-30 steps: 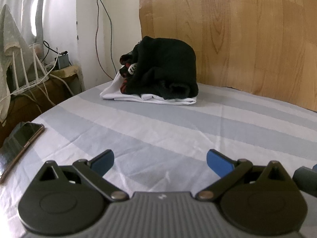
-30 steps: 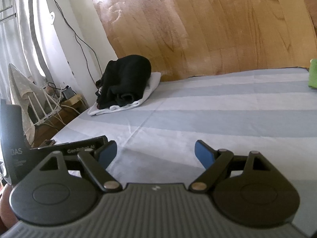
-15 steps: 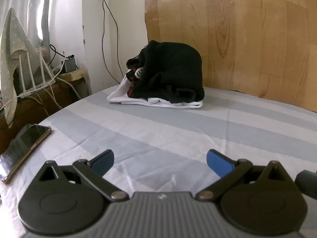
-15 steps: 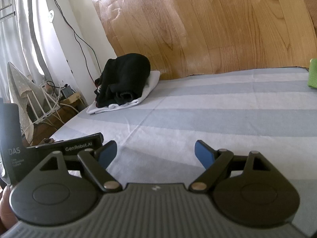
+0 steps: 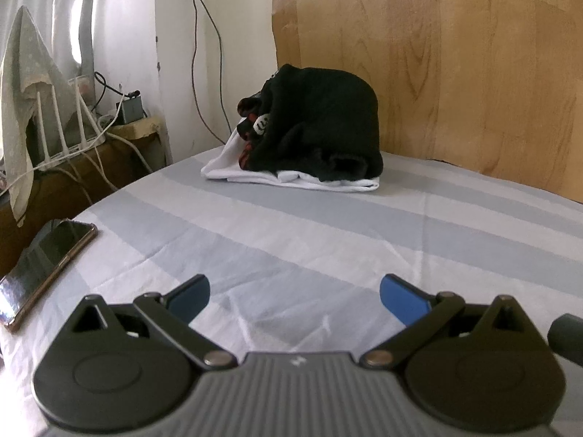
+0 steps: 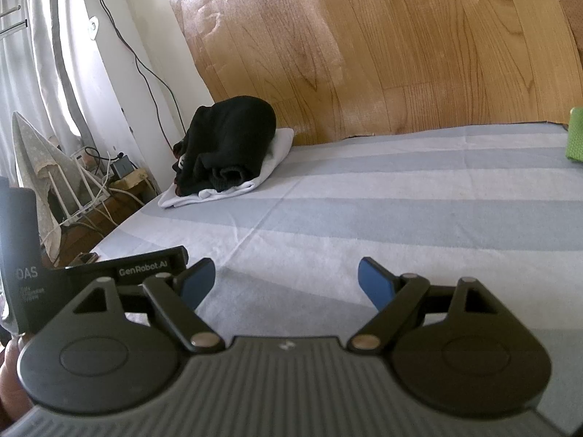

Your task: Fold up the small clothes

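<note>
Where the left gripper (image 5: 295,298) hangs: low over the bed (image 5: 328,236), jaws wide, nothing between them (same gape as a second ago).
Right gripper (image 6: 286,280): just beside the left one and level with it, jaws also wide and empty. Its view has barely shifted.
Change: slight. The left view has swung a little, so the clothes sit somewhat further right in it than they did a second ago. Neither gripper has closed in on them much.
Phone (image 5: 47,266): flat at the bed's left edge, near the left gripper and clear of the clothes.
Sheet: bare grey and white stripes between grippers and clothes, with a few creases.
Clothes: well apart from both grippers, at the bed's far left corner. A black garment (image 5: 328,123) lies bundled on a flat white one (image 5: 218,169), with a bit of red and white print showing at its left end. Their shape matches the earlier views.
Panel (image 5: 455,73): wood-grain board standing just behind the clothes.
Green thing (image 6: 575,134): at the far right edge of the bed (too cropped to name).
Meaning: the stack fits either clothes already folded and set aside or a heap waiting its turn. The white piece looks neatly squared and the black one looser, so the pictures do not settle it.
</note>
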`<state>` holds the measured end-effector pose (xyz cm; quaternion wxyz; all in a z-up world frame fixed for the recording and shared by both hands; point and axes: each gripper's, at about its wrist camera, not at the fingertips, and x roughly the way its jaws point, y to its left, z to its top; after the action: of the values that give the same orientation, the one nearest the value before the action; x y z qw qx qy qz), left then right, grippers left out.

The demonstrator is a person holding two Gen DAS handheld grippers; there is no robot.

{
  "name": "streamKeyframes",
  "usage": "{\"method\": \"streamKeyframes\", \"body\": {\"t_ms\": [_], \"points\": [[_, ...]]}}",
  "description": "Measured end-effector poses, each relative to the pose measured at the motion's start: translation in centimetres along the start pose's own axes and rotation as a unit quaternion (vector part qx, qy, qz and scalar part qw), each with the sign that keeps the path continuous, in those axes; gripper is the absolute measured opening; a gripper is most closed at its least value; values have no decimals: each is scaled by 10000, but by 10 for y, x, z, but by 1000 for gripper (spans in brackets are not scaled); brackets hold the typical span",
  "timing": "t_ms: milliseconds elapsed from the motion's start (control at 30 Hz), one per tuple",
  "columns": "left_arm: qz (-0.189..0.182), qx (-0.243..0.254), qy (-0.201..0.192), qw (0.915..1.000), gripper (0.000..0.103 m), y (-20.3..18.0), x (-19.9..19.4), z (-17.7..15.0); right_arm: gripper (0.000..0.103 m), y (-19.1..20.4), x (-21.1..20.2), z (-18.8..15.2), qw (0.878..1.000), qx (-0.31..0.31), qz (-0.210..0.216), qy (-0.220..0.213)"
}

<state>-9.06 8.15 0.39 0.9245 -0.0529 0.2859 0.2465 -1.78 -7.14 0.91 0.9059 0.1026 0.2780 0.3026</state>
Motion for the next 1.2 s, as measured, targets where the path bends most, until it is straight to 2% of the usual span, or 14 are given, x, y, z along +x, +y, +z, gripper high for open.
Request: {"method": "streamKeyframes", "body": {"t_ms": [1200], "points": [[8, 75, 12, 10000, 103, -1, 1, -1, 88, -2, 1, -2, 10000, -12, -2, 46]]}}
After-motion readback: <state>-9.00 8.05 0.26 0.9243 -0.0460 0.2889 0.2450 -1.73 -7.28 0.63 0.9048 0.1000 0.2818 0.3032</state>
